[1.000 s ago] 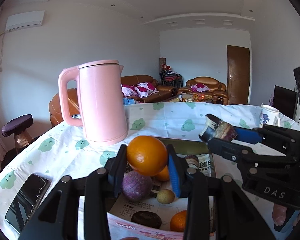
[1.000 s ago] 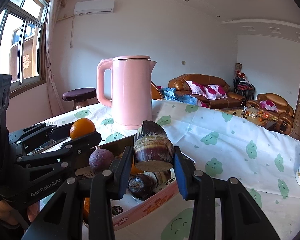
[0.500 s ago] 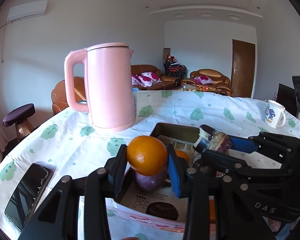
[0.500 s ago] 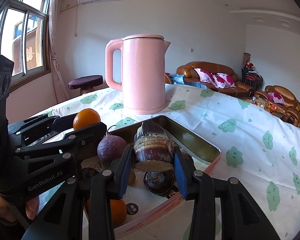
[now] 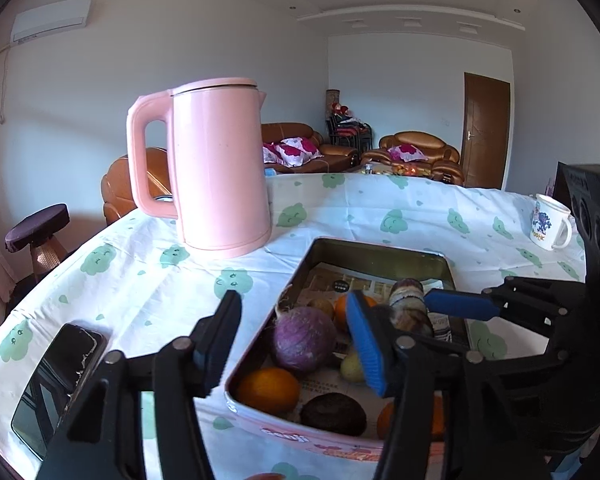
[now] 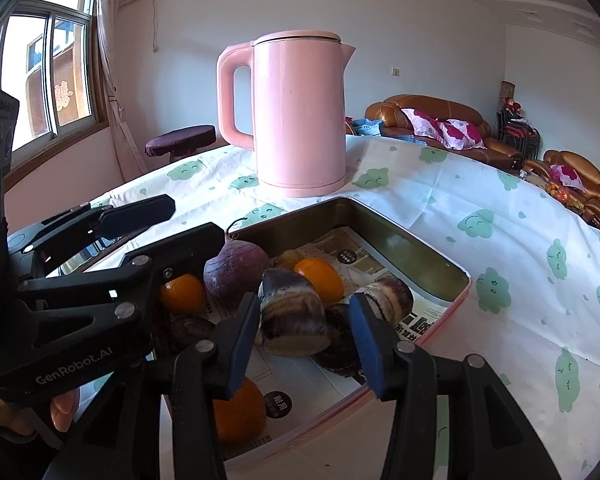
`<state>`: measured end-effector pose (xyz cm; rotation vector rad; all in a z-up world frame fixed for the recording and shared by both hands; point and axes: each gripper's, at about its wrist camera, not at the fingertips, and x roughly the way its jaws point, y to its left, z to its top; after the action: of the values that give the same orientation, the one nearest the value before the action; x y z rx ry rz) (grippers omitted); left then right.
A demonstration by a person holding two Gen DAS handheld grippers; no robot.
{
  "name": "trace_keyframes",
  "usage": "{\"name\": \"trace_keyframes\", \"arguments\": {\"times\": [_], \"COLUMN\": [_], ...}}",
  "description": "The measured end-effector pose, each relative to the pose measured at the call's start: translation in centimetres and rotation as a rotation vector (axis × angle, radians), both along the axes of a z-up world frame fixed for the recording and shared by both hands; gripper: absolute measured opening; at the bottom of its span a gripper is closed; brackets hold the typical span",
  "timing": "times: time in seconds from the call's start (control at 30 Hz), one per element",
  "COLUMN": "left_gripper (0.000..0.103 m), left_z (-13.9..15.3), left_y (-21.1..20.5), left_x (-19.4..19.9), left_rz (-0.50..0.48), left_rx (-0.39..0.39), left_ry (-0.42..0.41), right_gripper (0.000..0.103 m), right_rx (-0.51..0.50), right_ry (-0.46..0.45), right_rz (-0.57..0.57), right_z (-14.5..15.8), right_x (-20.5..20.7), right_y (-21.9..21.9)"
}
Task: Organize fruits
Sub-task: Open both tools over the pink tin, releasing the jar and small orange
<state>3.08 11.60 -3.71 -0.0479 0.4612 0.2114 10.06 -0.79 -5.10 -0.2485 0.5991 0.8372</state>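
Observation:
A pink-rimmed metal tray (image 5: 380,254) (image 6: 420,256) lined with newspaper holds oranges (image 5: 268,390) (image 6: 320,274), a purple round fruit (image 5: 302,338) (image 6: 236,266), dark brown fruits (image 5: 334,414) and a small yellow one. My left gripper (image 5: 290,340) is open and empty above the tray's near left corner. My right gripper (image 6: 304,340) is open around a striped brown taro piece (image 6: 292,320) that rests in the tray; the piece also shows in the left wrist view (image 5: 408,308). A gap shows on its right side.
A tall pink kettle (image 5: 216,168) (image 6: 296,112) stands behind the tray. A black phone (image 5: 56,380) lies at the table's left edge. A white mug (image 5: 548,222) stands far right. The table has a white cloth with green prints.
My left gripper opened and the orange it held now lies in the tray. My right gripper lowered the taro piece into the tray and its jaws have spread apart.

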Motion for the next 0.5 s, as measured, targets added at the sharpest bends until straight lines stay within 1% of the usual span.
{"name": "trace_keyframes", "arguments": {"times": [0.03,0.17,0.3,0.47,0.5], "left_gripper": [0.07,0.07,0.076,0.078,0.078], "left_z": [0.2,1.0,1.7,2.3,2.4], "left_y": [0.1,0.0,-0.1,-0.5,-0.6], "left_x": [-0.2,-0.9,-1.4,-1.7,-1.8], "left_rz": [0.005,0.008,0.014,0.015,0.015], "left_rx": [0.001,0.01,0.016,0.021,0.025], "left_ry": [-0.009,-0.039,-0.068,-0.091,-0.095], "right_gripper": [0.056,0.056,0.057,0.058,0.06], "right_rx": [0.003,0.021,0.04,0.059,0.063], "right_ry": [-0.004,-0.016,-0.048,-0.147,-0.172], "right_rz": [-0.003,-0.016,-0.054,-0.141,-0.161], "right_z": [0.1,0.5,1.3,2.9,3.3], "right_x": [-0.1,-0.3,-0.6,-1.5,-1.7], "right_y": [-0.1,-0.6,-1.7,-3.8,-4.3]}}
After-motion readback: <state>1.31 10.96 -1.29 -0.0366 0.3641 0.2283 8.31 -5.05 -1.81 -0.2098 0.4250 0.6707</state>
